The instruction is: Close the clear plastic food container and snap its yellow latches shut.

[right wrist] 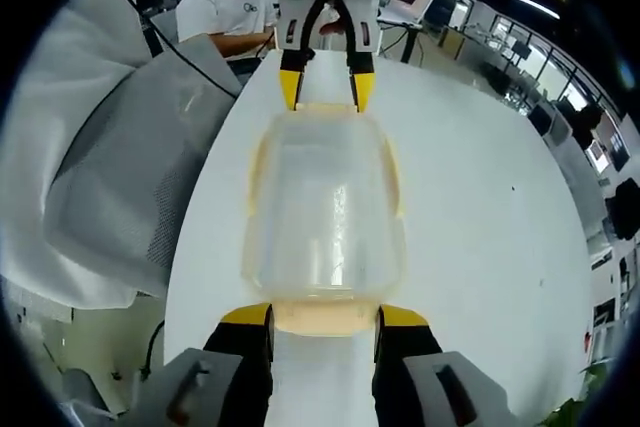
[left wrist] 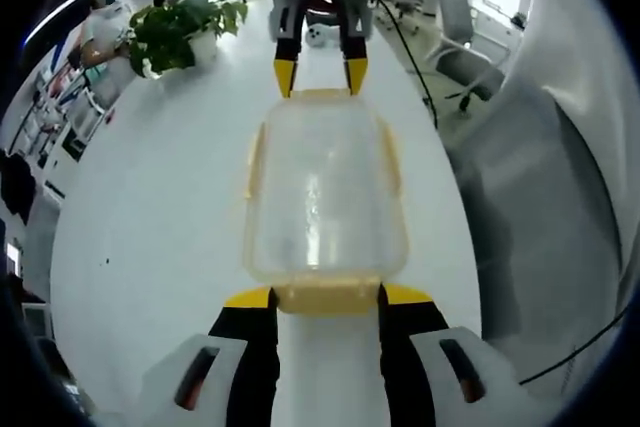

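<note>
Both claws are bracketing the closed container point(left wrist: 325, 192), left claw point(left wrist: 325, 297) and right claw point(right wrist: 322, 315) spread around opposite end latches. Latches seemingly unsnapped; next, pressing each home.

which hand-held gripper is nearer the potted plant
Right. The right hand-held gripper is at the container's far end, the end toward the potted plant. The left hand-held gripper is at the opposite end latch, farther from it.

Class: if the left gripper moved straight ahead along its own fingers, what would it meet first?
The left gripper would meet the yellow end latch of the clear container straight away; the latch already sits between its fingertips, though contact is unclear.
</note>
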The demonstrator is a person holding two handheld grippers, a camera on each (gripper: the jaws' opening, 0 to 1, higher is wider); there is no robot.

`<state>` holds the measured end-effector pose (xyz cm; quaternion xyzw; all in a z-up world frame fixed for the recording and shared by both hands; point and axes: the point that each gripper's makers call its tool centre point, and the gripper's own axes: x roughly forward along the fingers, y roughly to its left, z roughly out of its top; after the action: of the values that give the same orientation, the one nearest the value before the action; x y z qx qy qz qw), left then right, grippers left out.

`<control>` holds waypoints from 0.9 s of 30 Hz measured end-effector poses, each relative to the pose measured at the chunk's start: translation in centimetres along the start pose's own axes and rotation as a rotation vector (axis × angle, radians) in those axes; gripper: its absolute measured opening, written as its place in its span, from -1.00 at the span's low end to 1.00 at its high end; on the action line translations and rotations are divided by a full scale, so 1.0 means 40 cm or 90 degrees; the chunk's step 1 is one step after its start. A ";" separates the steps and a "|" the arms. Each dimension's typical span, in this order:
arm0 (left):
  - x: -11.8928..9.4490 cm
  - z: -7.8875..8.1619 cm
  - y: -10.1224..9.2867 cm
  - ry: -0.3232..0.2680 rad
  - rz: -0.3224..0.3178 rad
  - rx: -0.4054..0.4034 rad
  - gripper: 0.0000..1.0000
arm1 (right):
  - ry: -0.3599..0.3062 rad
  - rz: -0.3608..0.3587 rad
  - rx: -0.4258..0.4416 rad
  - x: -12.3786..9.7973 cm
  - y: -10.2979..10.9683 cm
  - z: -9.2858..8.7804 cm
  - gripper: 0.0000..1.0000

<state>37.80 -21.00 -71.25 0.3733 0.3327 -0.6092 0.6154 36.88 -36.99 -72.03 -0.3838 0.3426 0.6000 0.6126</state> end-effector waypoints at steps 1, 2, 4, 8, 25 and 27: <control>0.003 0.000 0.000 0.001 -0.001 0.001 -0.28 | 0.000 0.000 0.001 0.001 0.001 -0.003 -0.27; 0.007 0.000 0.001 0.002 -0.001 0.001 -0.28 | 0.001 0.001 0.002 0.001 0.002 -0.004 -0.27; 0.012 0.003 0.000 0.002 -0.001 0.000 -0.28 | 0.005 -0.001 -0.002 0.001 0.001 -0.009 -0.27; 0.021 0.005 0.001 0.004 0.000 -0.001 -0.28 | 0.008 0.002 0.001 0.004 -0.001 -0.019 -0.27; 0.048 0.000 -0.006 0.012 -0.003 -0.001 -0.27 | 0.023 0.009 0.001 0.028 0.008 -0.044 -0.27; 0.051 0.000 -0.007 0.011 -0.003 -0.001 -0.27 | 0.026 0.008 0.001 0.031 0.008 -0.047 -0.27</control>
<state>37.60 -22.00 -73.02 0.3776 0.3394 -0.6069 0.6115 36.67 -38.07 -74.02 -0.3932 0.3576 0.5961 0.6018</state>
